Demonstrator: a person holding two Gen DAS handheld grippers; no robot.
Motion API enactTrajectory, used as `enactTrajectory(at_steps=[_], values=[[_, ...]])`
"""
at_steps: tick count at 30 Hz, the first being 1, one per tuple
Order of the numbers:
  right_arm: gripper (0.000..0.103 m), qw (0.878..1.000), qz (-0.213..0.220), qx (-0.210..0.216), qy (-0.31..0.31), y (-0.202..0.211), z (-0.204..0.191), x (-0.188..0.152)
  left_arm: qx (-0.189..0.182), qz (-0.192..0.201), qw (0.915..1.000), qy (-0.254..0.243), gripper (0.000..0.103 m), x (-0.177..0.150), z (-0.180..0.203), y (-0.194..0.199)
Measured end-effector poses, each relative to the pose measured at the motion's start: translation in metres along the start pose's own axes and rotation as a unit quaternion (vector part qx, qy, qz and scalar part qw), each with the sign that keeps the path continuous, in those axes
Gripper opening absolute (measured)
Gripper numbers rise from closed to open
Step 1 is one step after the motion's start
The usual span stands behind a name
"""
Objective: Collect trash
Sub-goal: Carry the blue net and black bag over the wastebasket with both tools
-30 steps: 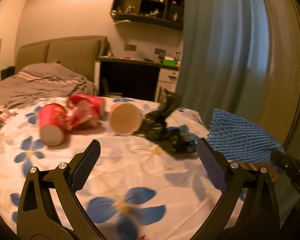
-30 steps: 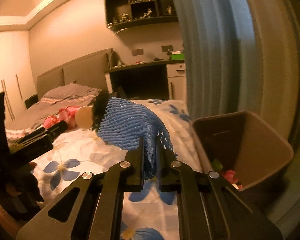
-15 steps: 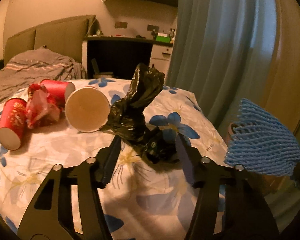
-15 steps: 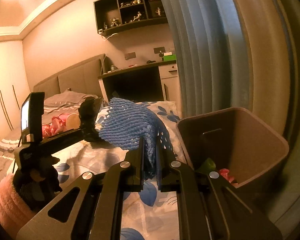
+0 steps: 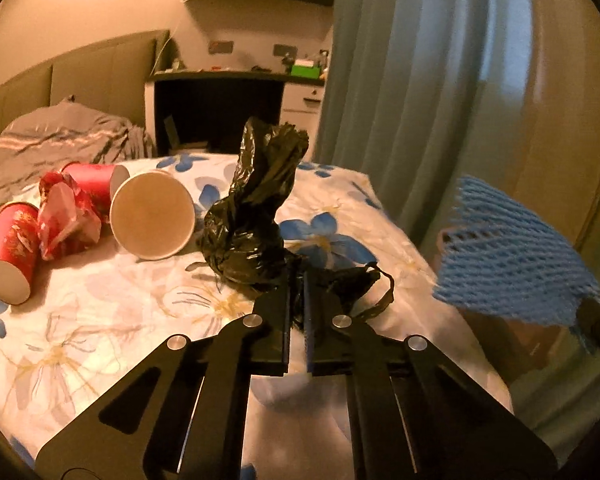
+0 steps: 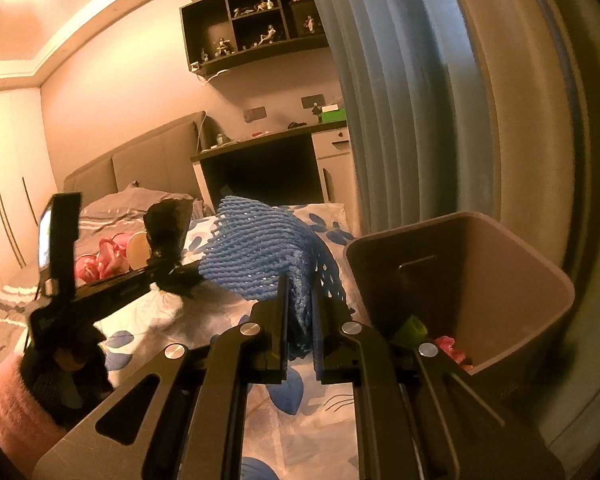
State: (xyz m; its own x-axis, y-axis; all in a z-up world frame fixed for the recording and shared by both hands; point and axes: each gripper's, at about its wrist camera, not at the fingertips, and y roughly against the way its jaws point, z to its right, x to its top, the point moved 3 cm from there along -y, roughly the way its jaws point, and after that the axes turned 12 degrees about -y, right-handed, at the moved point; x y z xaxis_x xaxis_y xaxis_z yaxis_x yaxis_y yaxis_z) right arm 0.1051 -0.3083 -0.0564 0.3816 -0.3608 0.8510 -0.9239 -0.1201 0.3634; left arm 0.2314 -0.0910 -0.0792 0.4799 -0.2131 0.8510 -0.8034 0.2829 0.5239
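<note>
My left gripper (image 5: 297, 280) is shut on a crumpled black plastic bag (image 5: 252, 216) that rests on the flowered bedspread (image 5: 100, 320). My right gripper (image 6: 300, 292) is shut on a blue foam net sleeve (image 6: 260, 256) and holds it in the air beside the brown trash bin (image 6: 500, 264), left of its rim. The net also shows at the right of the left wrist view (image 5: 508, 256). The bin holds green and pink scraps (image 6: 410, 330).
Two red paper cups (image 5: 12, 248), a crumpled red wrapper (image 5: 64, 220) and a paper cup lying with its mouth toward me (image 5: 152, 216) sit on the bed to the left. A blue curtain (image 5: 400, 100) hangs at the right. A desk (image 5: 220, 108) stands behind the bed.
My left gripper moved forward to the black bag and closed on it. My right gripper carried the blue net closer to the bin.
</note>
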Motion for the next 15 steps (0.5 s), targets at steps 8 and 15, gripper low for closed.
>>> enactTrajectory(at_steps=[8,15], values=[[0.01,1.0,0.016,-0.007,-0.001,0.013,-0.001,0.002,-0.006,0.035,0.9989,-0.029,0.004,-0.002,0.022,0.039],[0.01,1.0,0.025,-0.016,0.004,0.016,-0.004,0.002,-0.006,0.053,0.9982,-0.027,0.004,0.001,0.022,0.059]])
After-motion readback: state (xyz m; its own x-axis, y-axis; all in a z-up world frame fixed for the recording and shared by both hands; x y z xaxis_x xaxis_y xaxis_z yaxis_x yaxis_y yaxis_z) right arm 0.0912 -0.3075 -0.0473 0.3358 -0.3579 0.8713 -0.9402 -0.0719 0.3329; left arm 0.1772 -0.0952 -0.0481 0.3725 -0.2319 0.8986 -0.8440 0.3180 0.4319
